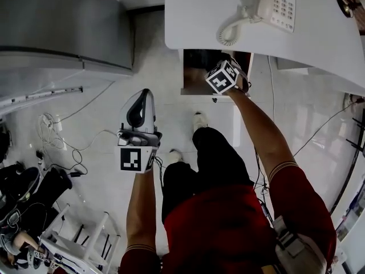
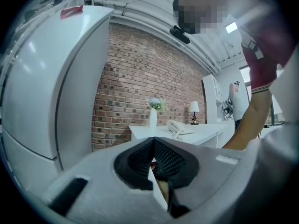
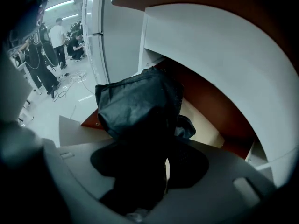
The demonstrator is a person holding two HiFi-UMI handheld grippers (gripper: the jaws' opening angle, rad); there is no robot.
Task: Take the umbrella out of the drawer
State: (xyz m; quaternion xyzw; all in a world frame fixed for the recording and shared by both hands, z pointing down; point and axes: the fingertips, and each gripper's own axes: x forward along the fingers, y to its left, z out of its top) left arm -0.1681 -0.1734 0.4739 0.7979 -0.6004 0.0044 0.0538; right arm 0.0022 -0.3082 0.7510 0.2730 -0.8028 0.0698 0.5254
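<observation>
The black folded umbrella point(image 3: 138, 106) in its fabric sleeve fills the space between the jaws of my right gripper point(image 3: 161, 148), which is shut on it. The umbrella hangs above the open drawer point(image 3: 205, 125), whose wooden bottom shows behind it. In the head view the right gripper point(image 1: 227, 67) points steeply down into that drawer point(image 1: 194, 67) under the white desk point(image 1: 194, 10); the umbrella is hidden there. My left gripper point(image 1: 146, 91) is held level over the floor, away from the drawer, shut on nothing point(image 2: 153, 141).
A white telephone point(image 1: 274, 1) with a coiled cord sits on the desk. A grey fridge point(image 1: 57, 21) stands to the left. Cables point(image 1: 57, 130) lie on the floor, with a white rack point(image 1: 85, 238) nearby. A vase point(image 2: 153, 115) and a lamp point(image 2: 194, 108) stand against a brick wall.
</observation>
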